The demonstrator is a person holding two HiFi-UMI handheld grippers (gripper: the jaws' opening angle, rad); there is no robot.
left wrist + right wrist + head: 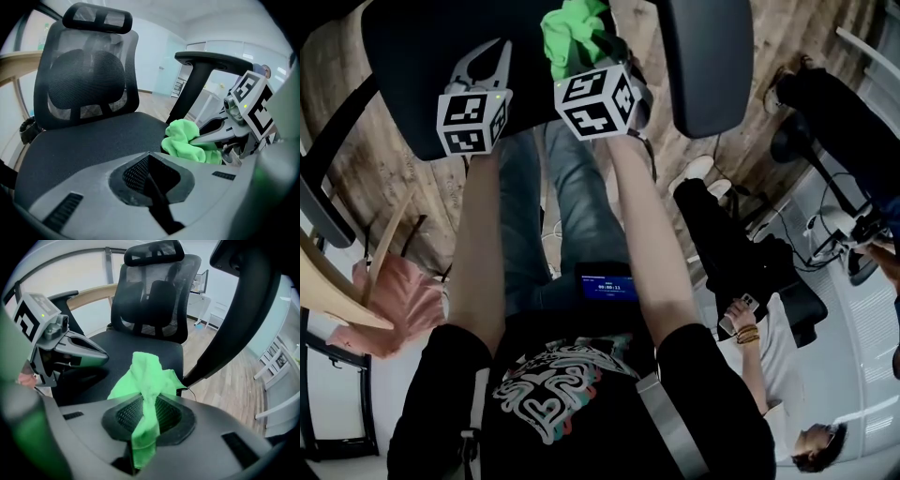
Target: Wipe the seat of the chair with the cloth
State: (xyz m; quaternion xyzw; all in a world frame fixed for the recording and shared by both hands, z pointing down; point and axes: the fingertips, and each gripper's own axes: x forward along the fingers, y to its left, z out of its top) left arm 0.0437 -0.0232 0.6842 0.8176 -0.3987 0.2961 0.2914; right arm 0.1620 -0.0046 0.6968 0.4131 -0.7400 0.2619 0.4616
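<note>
here, right tongs (pixel 146 403) pinching crumpled green cloth (pixel 146 373), left tongs (pixel 149 158) closed, empty, black seat (pixel 84 140)

Office w/ mesh chair (pixel 89 79), desk (pixel 93 292), wood floor (pixel 225 376).

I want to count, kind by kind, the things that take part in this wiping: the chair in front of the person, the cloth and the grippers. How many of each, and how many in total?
office chair: 1
green cloth: 1
grippers: 2 (left gripper, shut and empty; right gripper, shut on the green cloth)
Total: 4
</note>
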